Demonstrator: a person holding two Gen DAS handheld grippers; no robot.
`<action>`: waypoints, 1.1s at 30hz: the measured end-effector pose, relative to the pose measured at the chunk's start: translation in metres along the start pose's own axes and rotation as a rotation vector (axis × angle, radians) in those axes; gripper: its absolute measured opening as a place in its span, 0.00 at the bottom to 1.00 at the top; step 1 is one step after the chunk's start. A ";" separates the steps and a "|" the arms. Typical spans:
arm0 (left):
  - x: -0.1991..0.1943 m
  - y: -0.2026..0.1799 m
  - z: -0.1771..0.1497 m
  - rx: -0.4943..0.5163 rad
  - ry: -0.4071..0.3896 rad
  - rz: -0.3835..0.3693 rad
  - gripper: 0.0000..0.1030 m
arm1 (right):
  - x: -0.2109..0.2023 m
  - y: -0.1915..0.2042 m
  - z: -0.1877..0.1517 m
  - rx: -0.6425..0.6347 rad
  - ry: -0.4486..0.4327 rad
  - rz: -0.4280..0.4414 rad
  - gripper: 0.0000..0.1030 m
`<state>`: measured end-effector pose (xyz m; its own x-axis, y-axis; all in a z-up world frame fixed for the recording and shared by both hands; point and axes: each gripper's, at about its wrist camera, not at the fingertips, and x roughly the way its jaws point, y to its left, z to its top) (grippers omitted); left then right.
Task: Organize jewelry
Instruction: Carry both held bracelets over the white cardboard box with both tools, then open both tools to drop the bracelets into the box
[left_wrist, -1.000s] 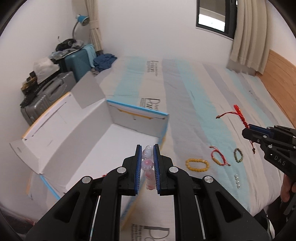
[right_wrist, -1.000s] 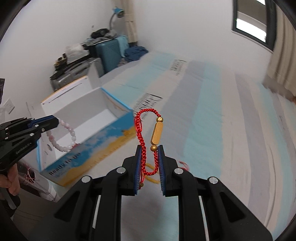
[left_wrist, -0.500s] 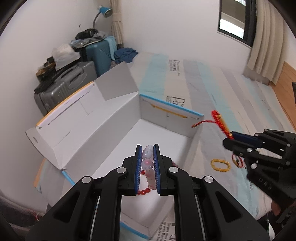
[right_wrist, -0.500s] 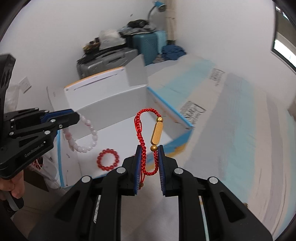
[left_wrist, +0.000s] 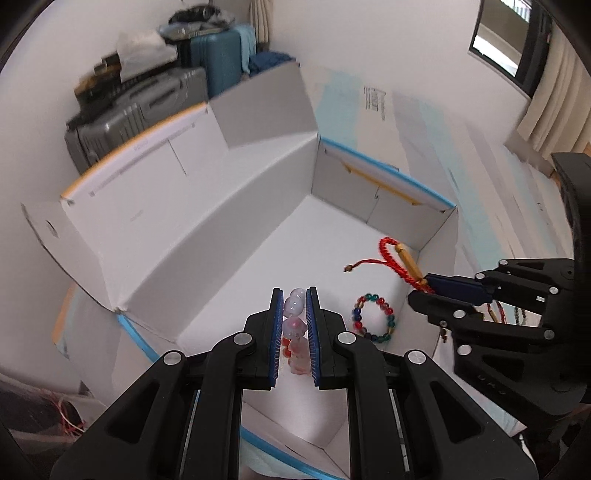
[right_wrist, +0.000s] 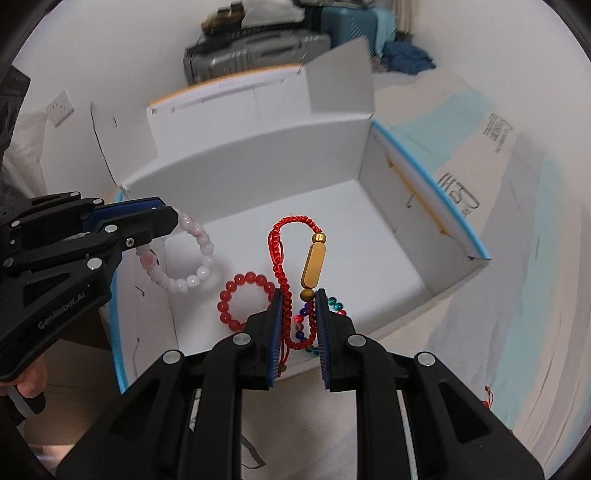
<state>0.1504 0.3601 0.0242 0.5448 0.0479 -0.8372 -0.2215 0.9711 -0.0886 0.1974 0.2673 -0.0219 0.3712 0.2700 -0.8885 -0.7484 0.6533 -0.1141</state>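
Note:
An open white box (left_wrist: 229, 236) with blue edges lies on the bed; it also shows in the right wrist view (right_wrist: 258, 155). My left gripper (left_wrist: 294, 317) is shut on a pale pink bead bracelet (right_wrist: 192, 254) and holds it over the box's near left corner. My right gripper (right_wrist: 299, 317) is shut on a red cord bracelet with a gold tube (right_wrist: 314, 262), held above the box's near right side; it also shows in the left wrist view (left_wrist: 399, 258). A red bead bracelet (right_wrist: 240, 299) and a multicoloured bead bracelet (left_wrist: 373, 317) lie on the box floor.
The box's lid flap (left_wrist: 155, 162) stands open at the far left. Suitcases (left_wrist: 147, 99) stand against the wall beyond it. The striped bedsheet (right_wrist: 498, 258) runs to the right. A little more jewellery (left_wrist: 517, 314) lies on the bed behind my right gripper.
Both grippers have moved left from the bed to over the open box, each still holding its bracelet. The box floor with its two bracelets has come into view.

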 end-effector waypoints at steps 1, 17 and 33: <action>0.003 0.002 0.000 -0.003 0.008 -0.001 0.11 | 0.007 0.001 0.001 -0.007 0.025 0.007 0.15; 0.066 0.004 -0.017 0.029 0.226 0.041 0.11 | 0.064 0.013 0.005 -0.068 0.221 -0.022 0.16; 0.067 0.005 -0.017 0.045 0.215 0.068 0.14 | 0.065 0.026 0.005 -0.120 0.188 -0.049 0.40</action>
<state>0.1724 0.3646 -0.0418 0.3437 0.0670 -0.9367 -0.2126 0.9771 -0.0081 0.2049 0.3056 -0.0808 0.3082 0.0960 -0.9465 -0.7963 0.5703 -0.2015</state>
